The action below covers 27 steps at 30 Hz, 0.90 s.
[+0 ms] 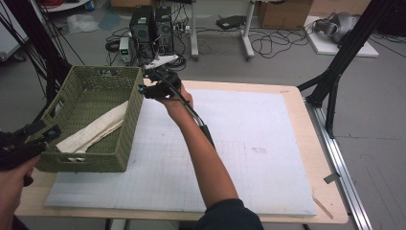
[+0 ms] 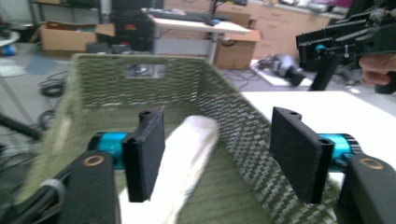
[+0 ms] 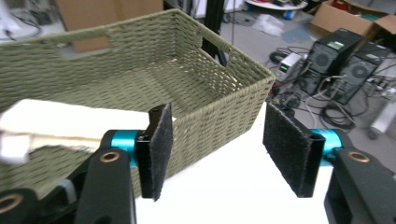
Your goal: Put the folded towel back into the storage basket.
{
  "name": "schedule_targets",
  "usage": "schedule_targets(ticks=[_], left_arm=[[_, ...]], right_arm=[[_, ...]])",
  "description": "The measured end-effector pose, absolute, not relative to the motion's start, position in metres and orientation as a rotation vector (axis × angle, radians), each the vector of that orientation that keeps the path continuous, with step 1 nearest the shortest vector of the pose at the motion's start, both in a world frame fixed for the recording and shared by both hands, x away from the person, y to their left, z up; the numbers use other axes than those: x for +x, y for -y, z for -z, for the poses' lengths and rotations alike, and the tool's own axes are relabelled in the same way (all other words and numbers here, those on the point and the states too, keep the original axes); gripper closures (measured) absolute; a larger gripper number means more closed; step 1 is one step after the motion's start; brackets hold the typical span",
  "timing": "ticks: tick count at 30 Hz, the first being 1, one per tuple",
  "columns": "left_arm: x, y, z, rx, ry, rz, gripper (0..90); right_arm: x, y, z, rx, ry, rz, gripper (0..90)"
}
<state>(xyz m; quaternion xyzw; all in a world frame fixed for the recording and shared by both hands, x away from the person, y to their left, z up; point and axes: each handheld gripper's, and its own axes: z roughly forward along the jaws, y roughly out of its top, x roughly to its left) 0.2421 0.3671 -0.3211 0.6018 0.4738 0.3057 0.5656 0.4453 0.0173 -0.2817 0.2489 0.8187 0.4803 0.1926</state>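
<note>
1. The folded cream towel lies inside the green woven basket at the table's left edge, its long axis running diagonally from the basket's near-left corner toward its far-right wall.
2. The left hand-held gripper hovers at the basket's near-left corner, jaws wide apart and empty, nearest the towel's end.
3. The right hand-held gripper is above the basket's far-right corner, jaws also apart, holding nothing.
4. Both look clear of the towel.

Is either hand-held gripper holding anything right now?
No. Both stand open with nothing between the pads; the folded cloth lies loose in the green basket.
</note>
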Motion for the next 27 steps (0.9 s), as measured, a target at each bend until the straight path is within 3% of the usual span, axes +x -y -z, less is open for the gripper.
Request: schedule_targets(ticks=[3,9,14,27], left_arm=[[0.249,-0.351,0.32,1.408,-1.089,-0.678,31.1],[0.265,-0.313,0.32,1.445,-1.029,-0.608,26.7],[0.275,-0.278,0.321,1.482,-0.954,-0.565,22.6],[0.294,-0.196,0.331,1.531,-0.802,-0.48,22.5]], right_arm=[[0.435,0.002,0.277,0.707,-2.292,-1.353,29.8],[0.417,0.051,0.268,0.675,-2.256,-1.401,21.7],[0.399,0.098,0.269,0.687,-2.218,-1.417,17.9],[0.358,0.203,0.31,0.804,-2.17,-1.339,13.3]])
